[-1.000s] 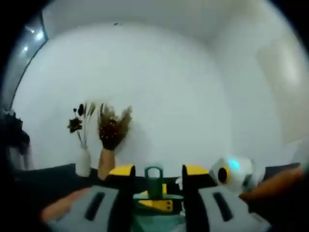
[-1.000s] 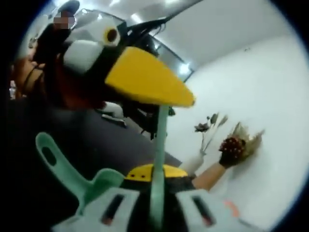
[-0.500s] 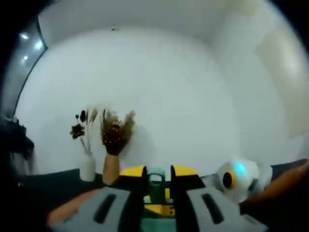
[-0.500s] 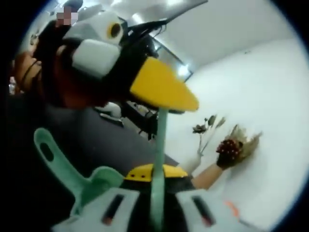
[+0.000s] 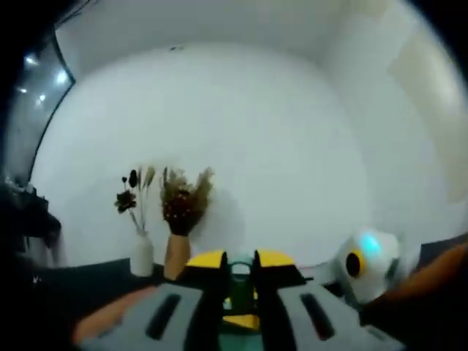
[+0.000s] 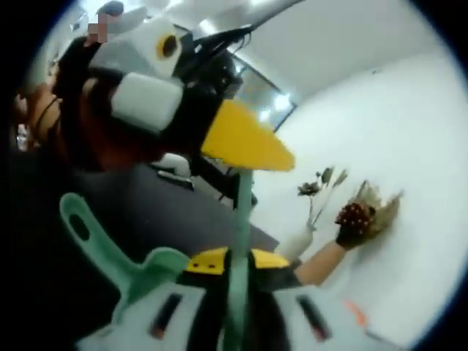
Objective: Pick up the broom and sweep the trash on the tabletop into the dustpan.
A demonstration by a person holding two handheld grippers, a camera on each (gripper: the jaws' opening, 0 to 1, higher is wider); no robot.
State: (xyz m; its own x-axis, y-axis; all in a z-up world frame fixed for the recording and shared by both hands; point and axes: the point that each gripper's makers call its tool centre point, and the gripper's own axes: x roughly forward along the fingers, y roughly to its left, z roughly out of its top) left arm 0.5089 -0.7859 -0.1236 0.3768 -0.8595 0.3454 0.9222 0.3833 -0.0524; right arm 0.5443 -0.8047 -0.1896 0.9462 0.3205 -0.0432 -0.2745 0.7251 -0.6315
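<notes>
While both tools point toward the white wall, the left gripper (image 5: 240, 257) has its yellow-tipped jaws drawn in close on a green handle (image 5: 240, 269). At about two o'clock sits the right gripper (image 5: 369, 263). In the right gripper view, the right gripper (image 6: 237, 258) clamps the broom's thin green shaft (image 6: 243, 219), with the mint dustpan (image 6: 121, 256) at eight o'clock and the left gripper (image 6: 183, 95) overhead. Two vases of dried flowers (image 5: 167, 219) stand against the wall.

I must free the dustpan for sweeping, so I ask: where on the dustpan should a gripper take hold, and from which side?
Take the dustpan handle, just below its hang hole. It is a flat mint-green strip sticking out free, away from the broom stick, so probably come from its open side and close across the flat faces.
</notes>
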